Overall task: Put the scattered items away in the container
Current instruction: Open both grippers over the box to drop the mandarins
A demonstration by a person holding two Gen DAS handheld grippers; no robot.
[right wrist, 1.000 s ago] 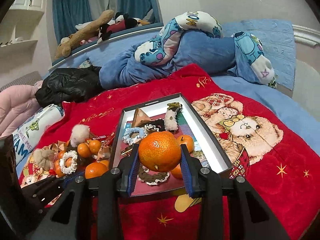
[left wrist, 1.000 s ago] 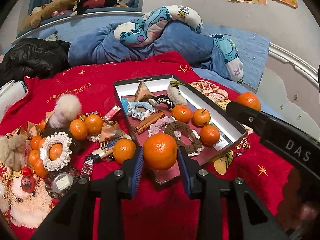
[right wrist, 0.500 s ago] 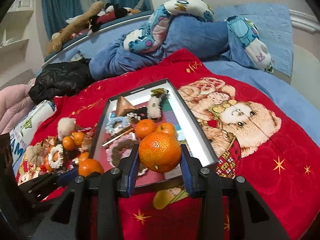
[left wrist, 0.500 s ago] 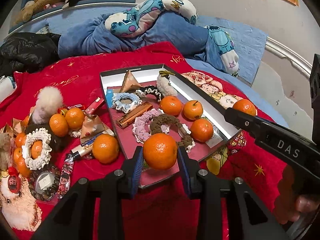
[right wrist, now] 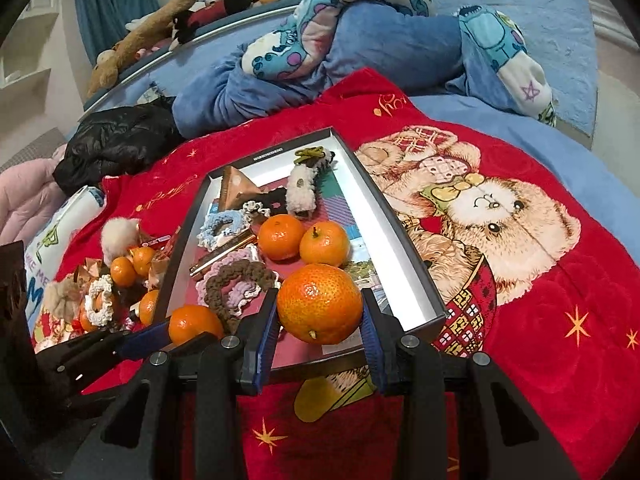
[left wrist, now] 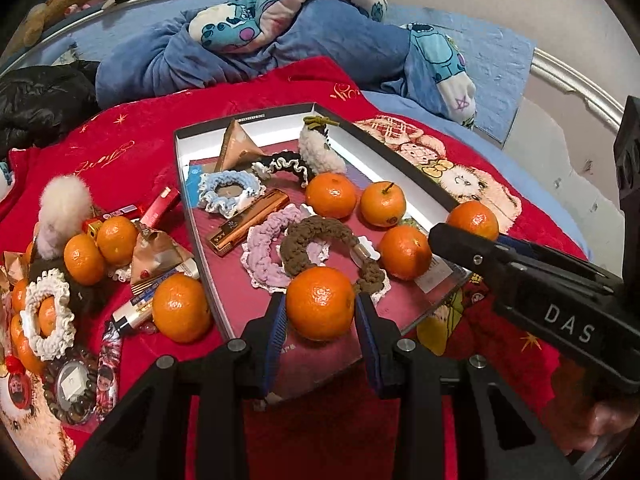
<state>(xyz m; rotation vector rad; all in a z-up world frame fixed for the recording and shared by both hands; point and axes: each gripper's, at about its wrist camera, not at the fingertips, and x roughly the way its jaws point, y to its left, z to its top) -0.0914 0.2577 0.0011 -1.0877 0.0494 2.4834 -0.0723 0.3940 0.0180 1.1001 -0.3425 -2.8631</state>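
Note:
A shallow dark box with white inner walls (left wrist: 400, 160) (right wrist: 376, 208) lies on a red blanket and holds several mandarins, crocheted scrunchies, a gold bar and a triangular packet. My left gripper (left wrist: 320, 310) is shut on a mandarin (left wrist: 320, 302) above the box's near end. My right gripper (right wrist: 320, 312) is shut on a mandarin (right wrist: 318, 302) above the box's near right part; in the left wrist view it shows at the right (left wrist: 476, 236) with its mandarin (left wrist: 474, 218). Loose mandarins (left wrist: 182, 306) and scrunchies (left wrist: 46, 312) lie left of the box.
Left of the box lie a fluffy pom-pom (left wrist: 64, 204), red packets (left wrist: 160, 208), a tube (left wrist: 132, 314) and a bead bracelet (left wrist: 72, 384). A blue duvet and patterned pillow (right wrist: 360, 20) are heaped behind. A black jacket (right wrist: 116, 140) lies at far left.
Both grippers have moved forward and down over the box's near end, each still holding its mandarin. The box looks nearer in both views.

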